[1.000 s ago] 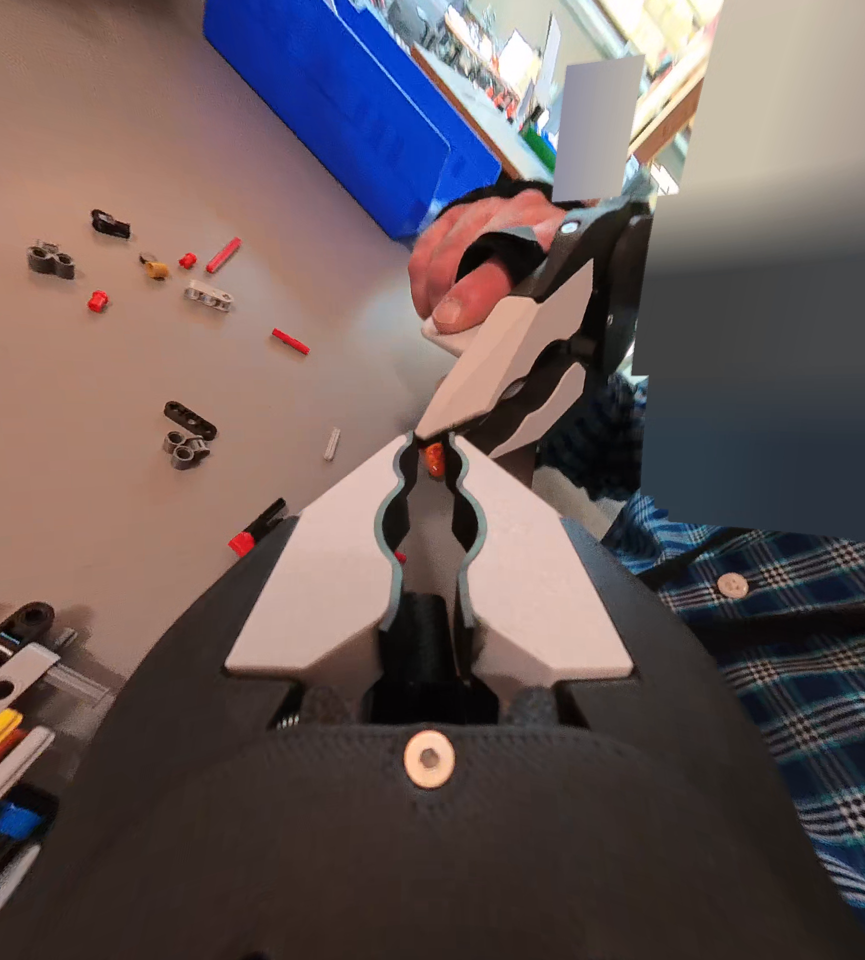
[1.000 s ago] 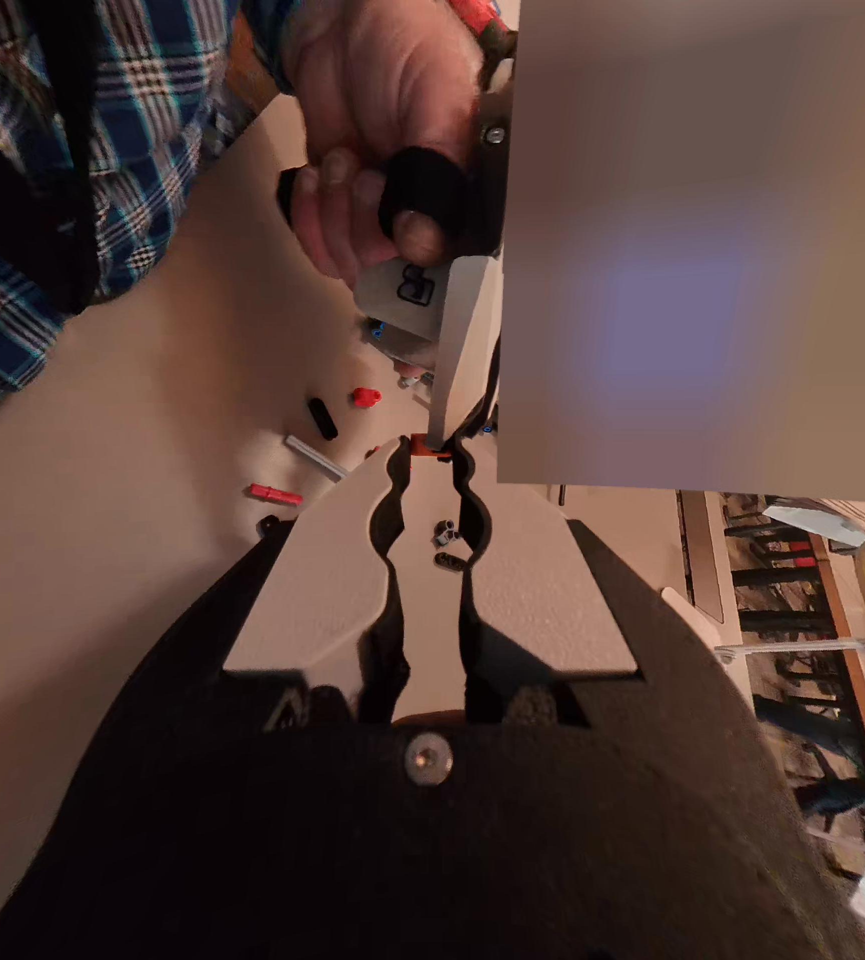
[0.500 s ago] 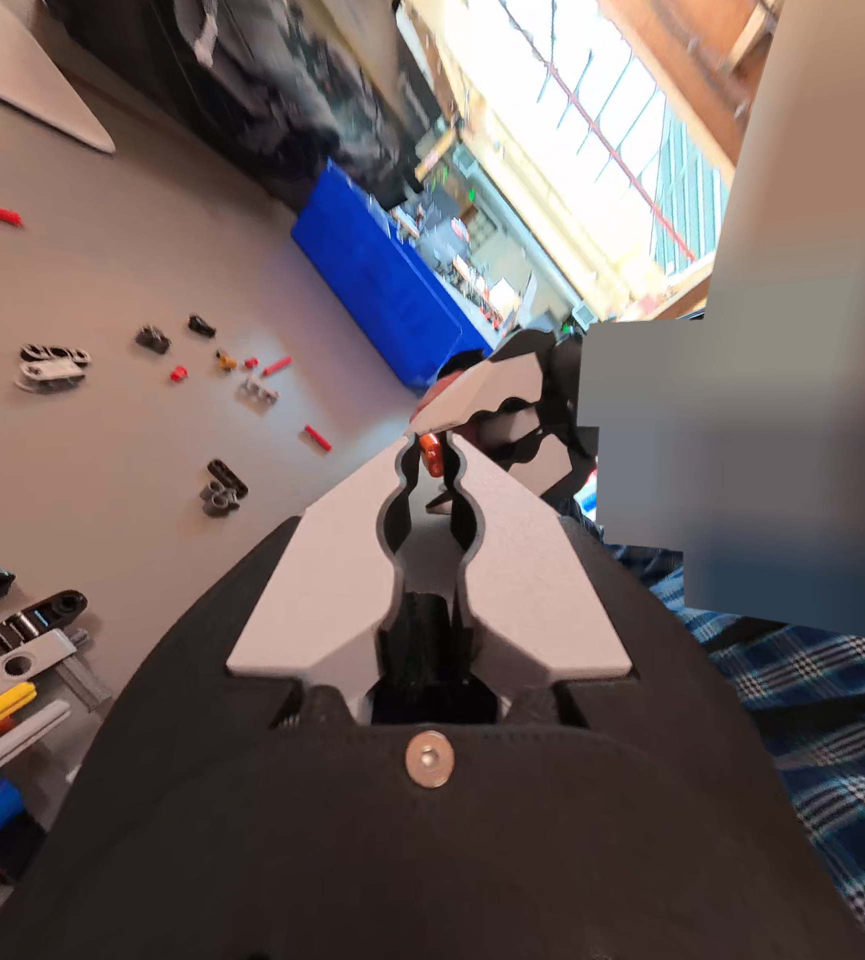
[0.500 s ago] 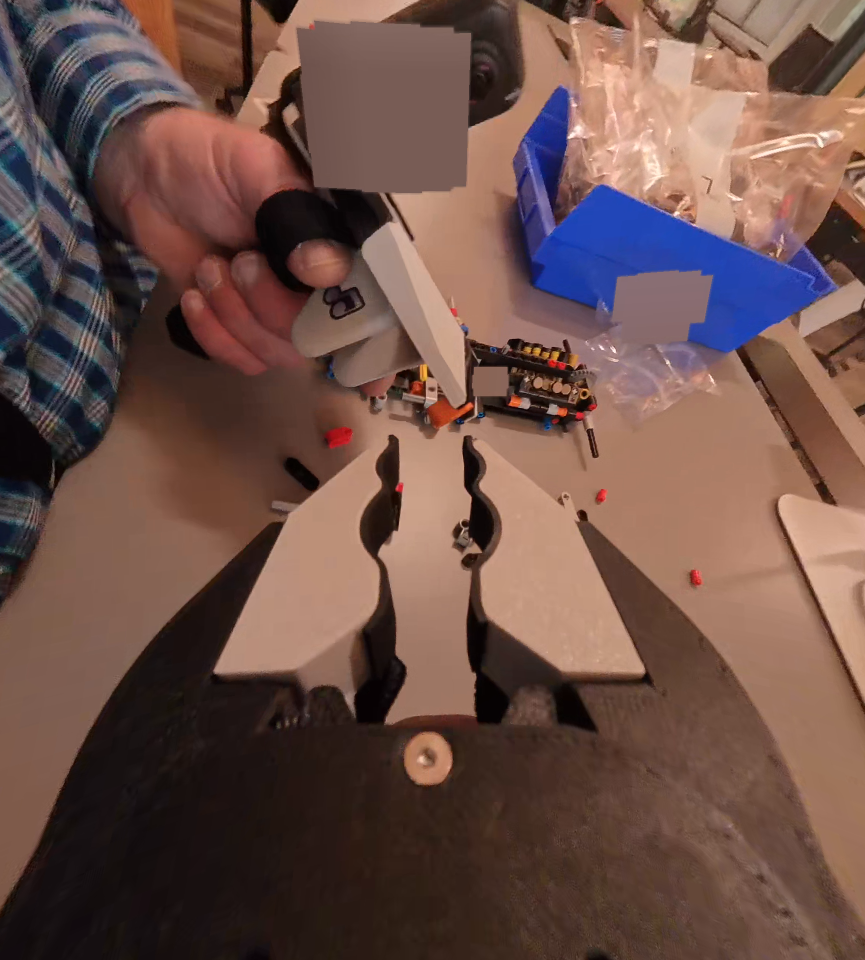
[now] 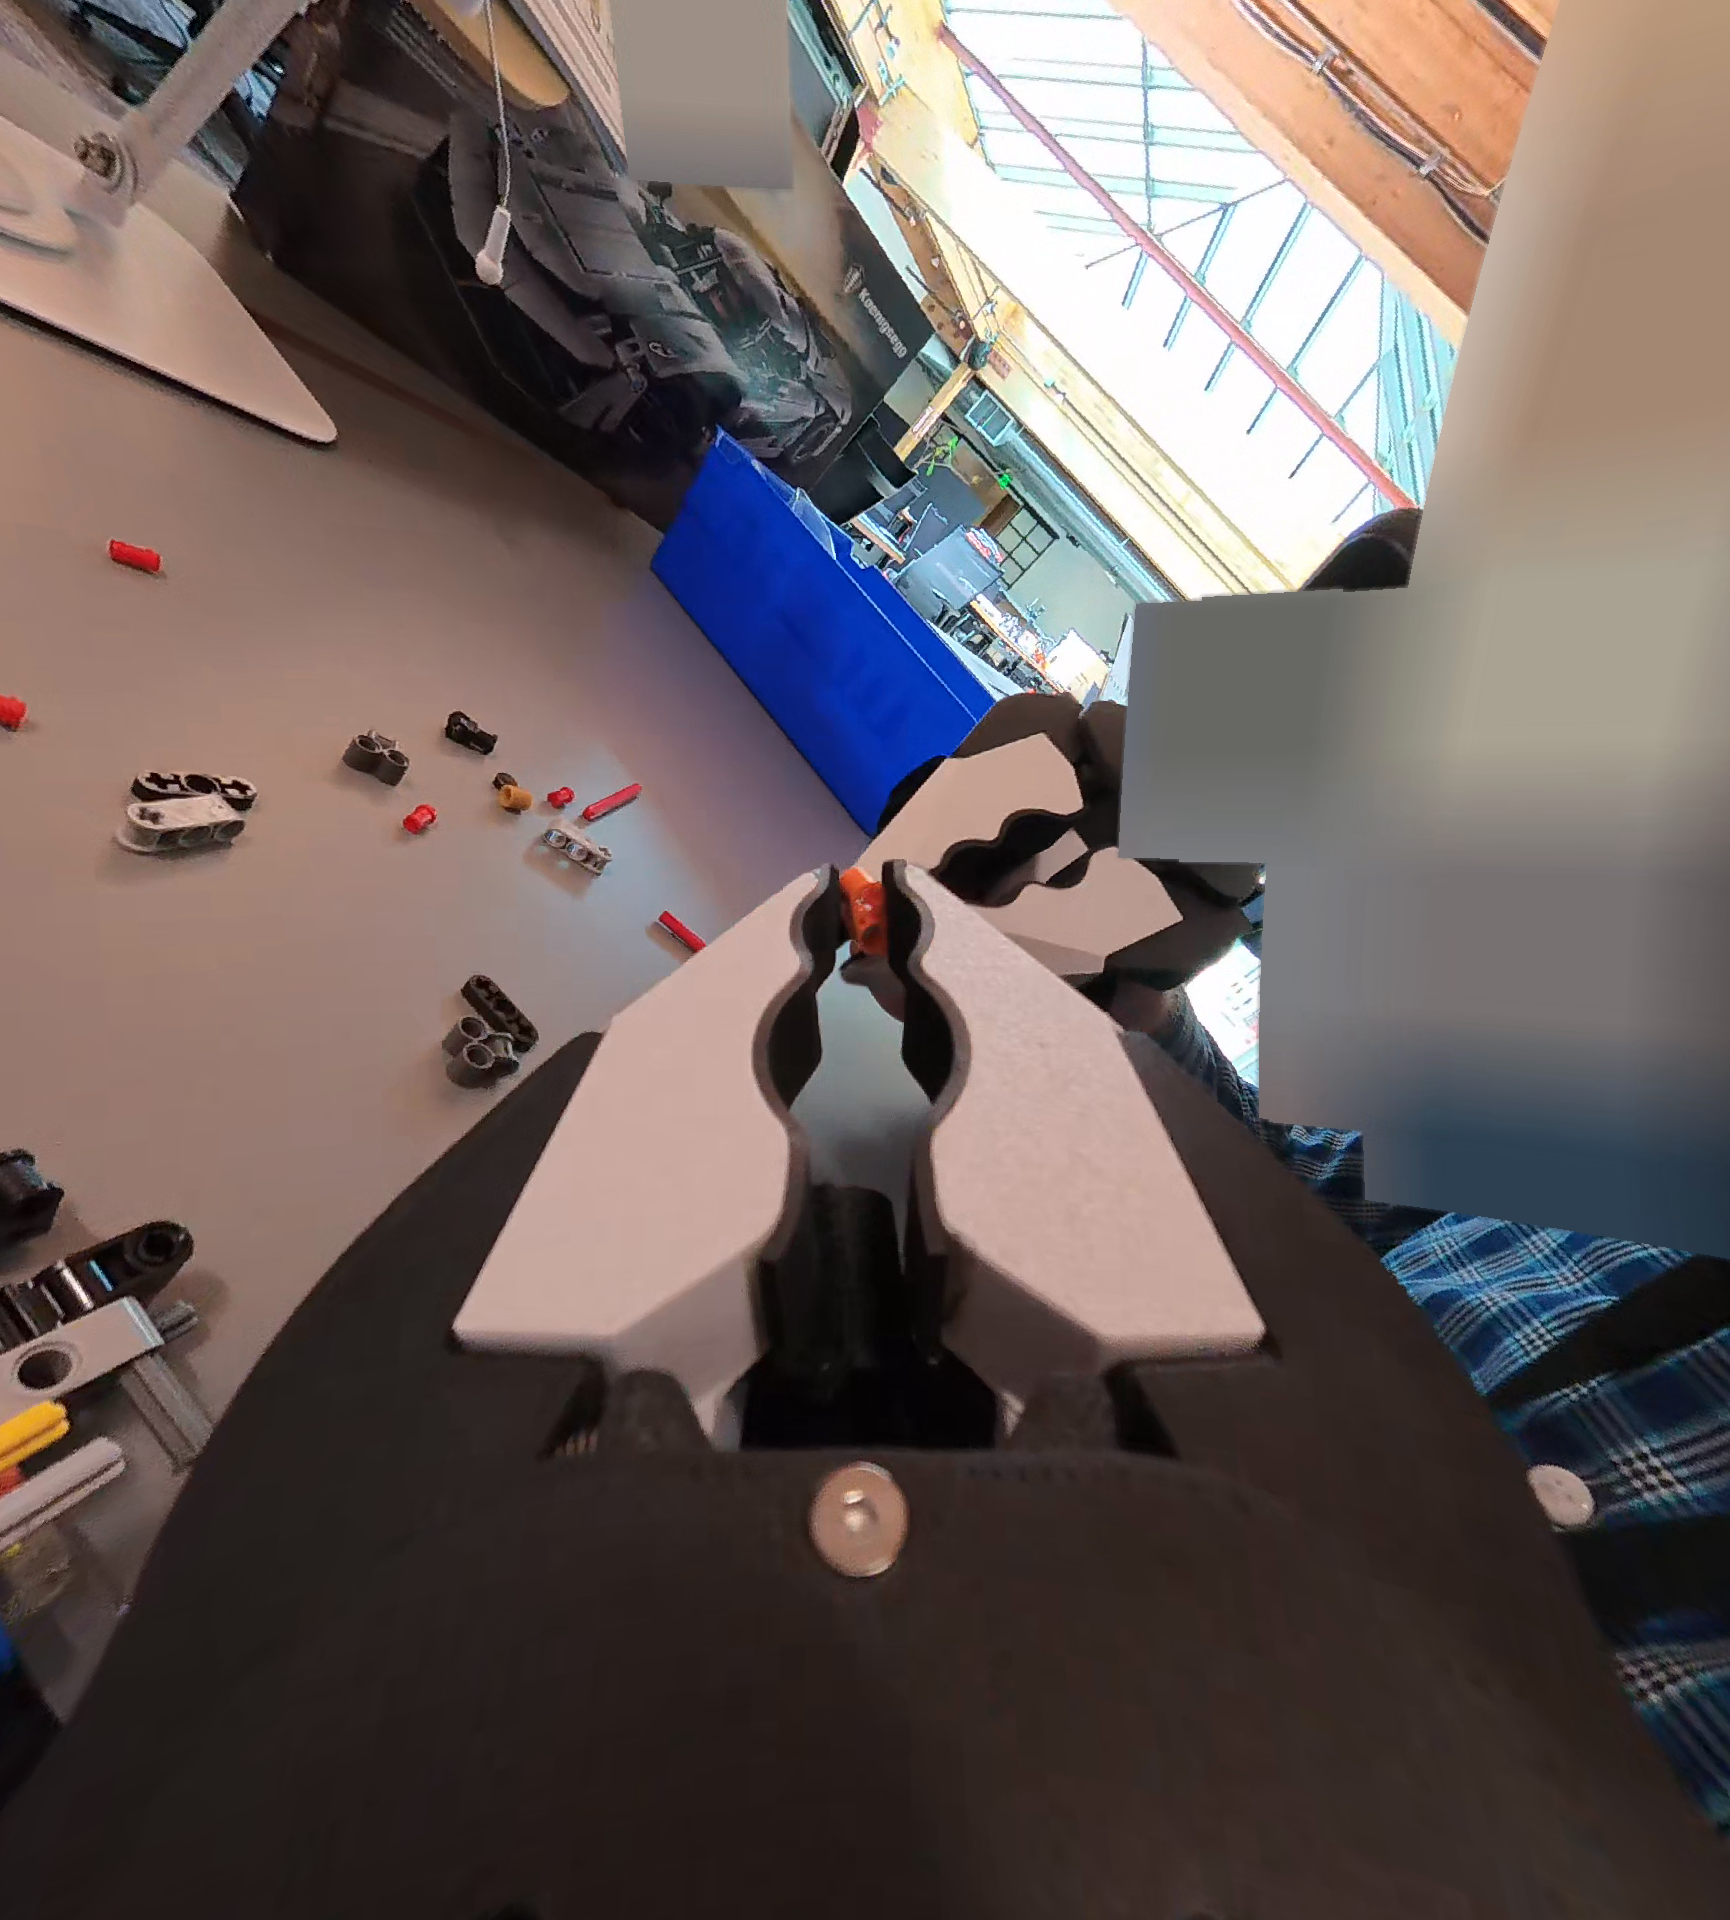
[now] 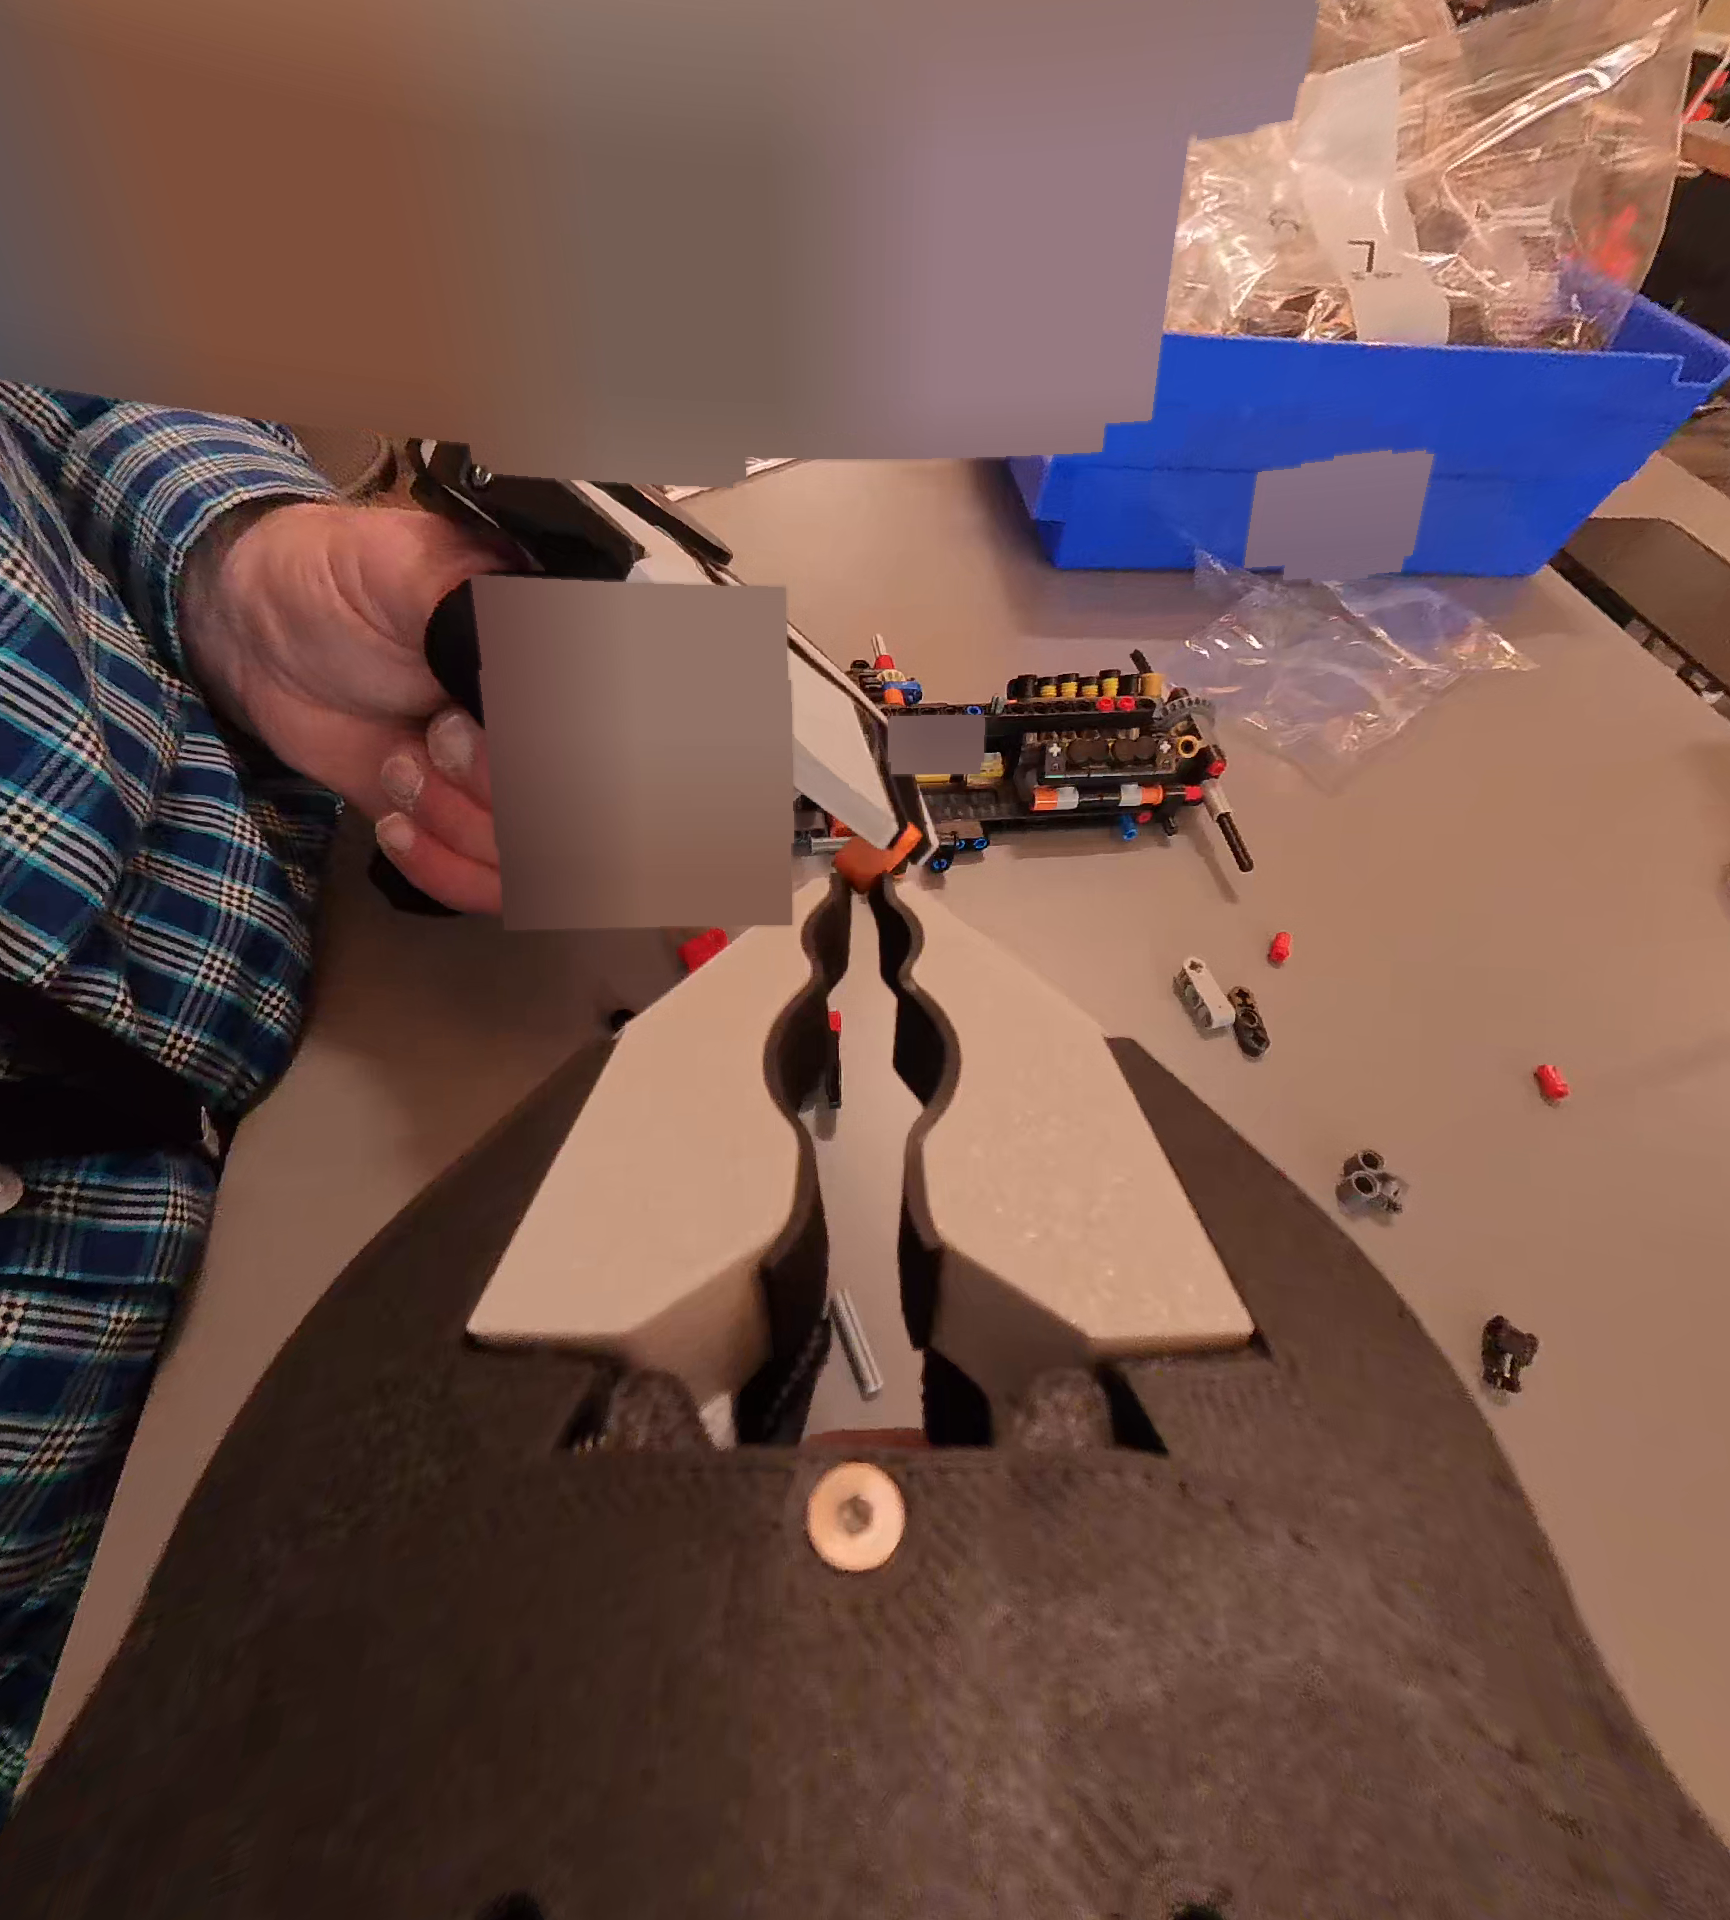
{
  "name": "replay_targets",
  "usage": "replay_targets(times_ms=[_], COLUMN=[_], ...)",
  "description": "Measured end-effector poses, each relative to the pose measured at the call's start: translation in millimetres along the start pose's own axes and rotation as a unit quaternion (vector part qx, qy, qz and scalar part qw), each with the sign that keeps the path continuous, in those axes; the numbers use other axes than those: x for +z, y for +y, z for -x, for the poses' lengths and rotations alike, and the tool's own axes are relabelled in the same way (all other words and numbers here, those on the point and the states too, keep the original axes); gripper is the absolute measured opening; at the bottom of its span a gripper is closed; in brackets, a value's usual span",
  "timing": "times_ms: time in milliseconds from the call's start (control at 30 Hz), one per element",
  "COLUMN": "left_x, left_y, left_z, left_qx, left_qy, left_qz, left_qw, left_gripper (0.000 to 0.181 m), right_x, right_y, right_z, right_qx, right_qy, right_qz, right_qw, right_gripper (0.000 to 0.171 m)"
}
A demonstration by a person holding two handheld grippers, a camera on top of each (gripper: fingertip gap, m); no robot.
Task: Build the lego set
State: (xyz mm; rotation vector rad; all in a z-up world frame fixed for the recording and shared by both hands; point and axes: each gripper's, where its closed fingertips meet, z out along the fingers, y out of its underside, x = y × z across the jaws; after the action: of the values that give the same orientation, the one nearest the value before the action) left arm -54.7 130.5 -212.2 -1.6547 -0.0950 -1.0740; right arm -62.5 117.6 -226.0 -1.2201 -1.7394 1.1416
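Orange piece (image 5: pixel 863 912) upright, pinched by left gripper (image 5: pixel 859 894) fingers; right gripper (image 6: pixel 861 899) fingers narrowed on it

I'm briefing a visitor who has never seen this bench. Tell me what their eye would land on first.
First, the small orange piece held in mid-air above the table, where the left gripper and the right gripper meet tip to tip. Next, the half-built lego model, dark with yellow and red pins, just beyond them. Behind it, at the table's far side, the bright blue bin stuffed with clear plastic bags.
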Motion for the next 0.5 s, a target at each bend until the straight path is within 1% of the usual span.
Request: replay_targets(times_ms=[133,500], left_x=[-1.3,-1.4], left_y=[0.3,1.5], left_z=[3.5,3.2], left_qx=[0.004,-0.011], left_qy=[-0.011,-0.006], left_qz=[0.001,0.000], left_qw=[1.000,1.000], left_gripper=[0.008,0.007], right_x=[-3.1,0.5], right_y=[1.6,5.7], right_z=[-6.6,-7.3], right_qx=[0.018,0.021], right_qy=[0.001,0.002], right_qz=[-0.005,-0.002], right_qw=[1.000,1.000], right_gripper=[0.000,0.000])
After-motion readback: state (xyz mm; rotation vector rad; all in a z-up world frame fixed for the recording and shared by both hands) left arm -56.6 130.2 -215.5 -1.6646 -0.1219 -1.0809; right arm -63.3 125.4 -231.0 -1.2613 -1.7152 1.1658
